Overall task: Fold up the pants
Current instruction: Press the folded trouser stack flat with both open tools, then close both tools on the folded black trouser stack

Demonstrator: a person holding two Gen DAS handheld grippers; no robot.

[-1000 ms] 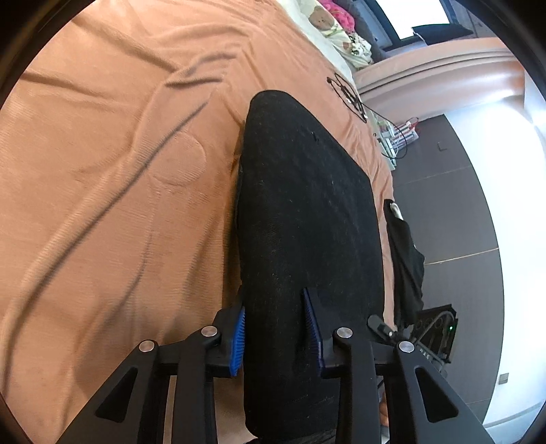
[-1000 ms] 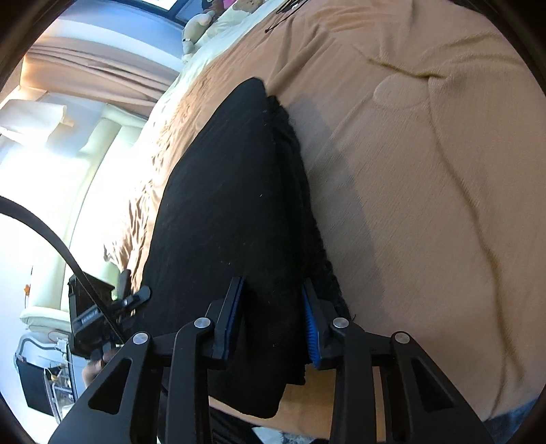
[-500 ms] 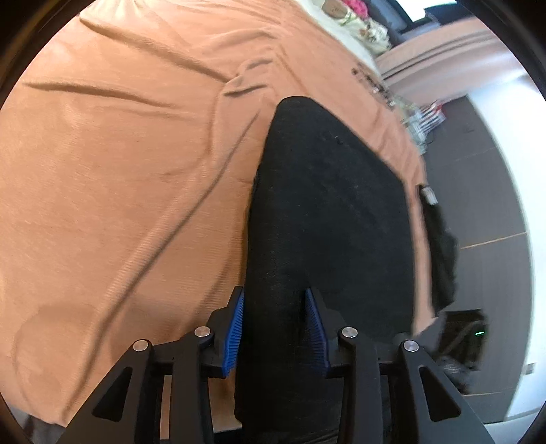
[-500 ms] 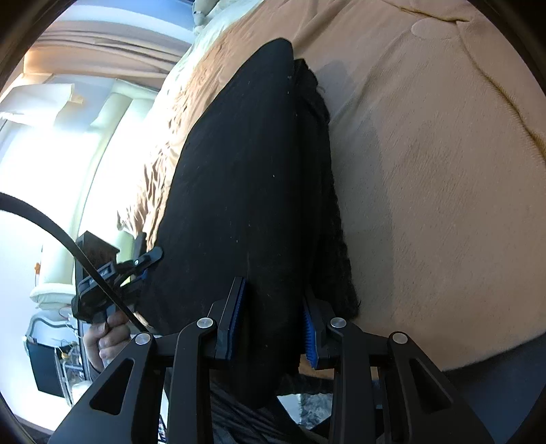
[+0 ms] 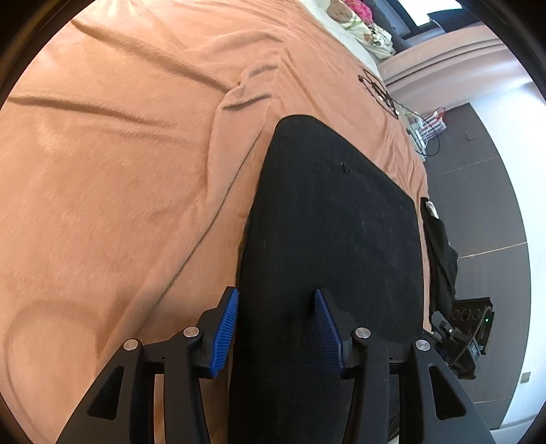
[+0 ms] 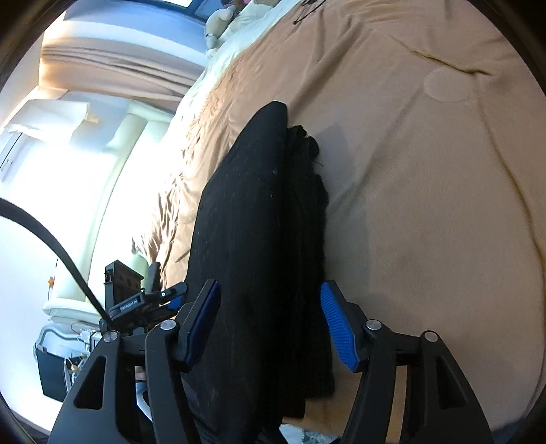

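The black pants (image 5: pixel 334 211) lie folded in a long flat stack on the orange-brown blanket (image 5: pixel 119 170), near the bed's edge. My left gripper (image 5: pixel 276 328) straddles their near end; its jaws are opening, with the cloth lying loose between the blue pads (image 5: pixel 225 328). In the right wrist view the pants (image 6: pixel 252 205) show layered edges on their right side. My right gripper (image 6: pixel 269 324) also straddles the near end with its jaws opening. Its right pad (image 6: pixel 338 328) stands apart from the cloth.
The blanket (image 6: pixel 426 205) spreads wide and wrinkled beyond the pants. Another dark garment (image 5: pixel 440 252) hangs over the bed's edge above the dark floor (image 5: pixel 494 205). Eyeglasses (image 5: pixel 378 92) lie further up the bed, near pillows (image 5: pixel 355 20). A black strap (image 6: pixel 51 239) crosses the right wrist view.
Both pairs of jaws have widened, the right one far more, letting go of the pants. The right gripper shifted sideways along the bed; the pants now rest flat on the blanket.
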